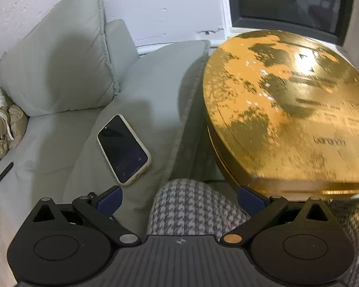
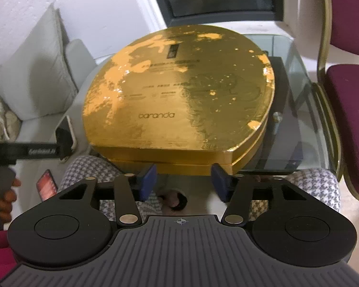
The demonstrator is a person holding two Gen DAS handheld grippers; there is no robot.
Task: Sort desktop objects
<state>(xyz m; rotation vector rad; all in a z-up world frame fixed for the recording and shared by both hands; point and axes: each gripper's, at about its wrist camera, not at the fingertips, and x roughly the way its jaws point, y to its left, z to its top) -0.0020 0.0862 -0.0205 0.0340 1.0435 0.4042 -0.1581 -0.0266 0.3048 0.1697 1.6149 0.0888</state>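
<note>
Right in front of the right gripper [image 2: 183,181] sits a big gold box [image 2: 179,95] with a flat lid. It rests on a glass table [image 2: 296,55], and its straight front edge faces the gripper, with the round part bulging away toward the window. The two blue pads [image 2: 148,181] stand wide apart, with nothing between them. They hang just before the front edge of the box, about level with its side wall. Whether they touch it cannot be told. The gap between them looks much smaller than the box is wide, so they could only pinch the lid's edge or push it, not go around it.

The left gripper [image 1: 179,199] is open wide too and holds nothing. From it, the gold box [image 1: 287,110] lies ahead and off to the right, with only its near corner close to the right pad. Straight ahead of it is a knee in checked cloth [image 1: 191,205], and a phone [image 1: 124,148] lies face up on a grey sofa cushion [image 1: 155,100] ahead and a bit to the left. The phone's long side points up-left to down-right.

So the right gripper seems to be the nearer one for the box, and the left one for the phone. No other small things show on the table top, so the next move is probably about the lid.
</note>
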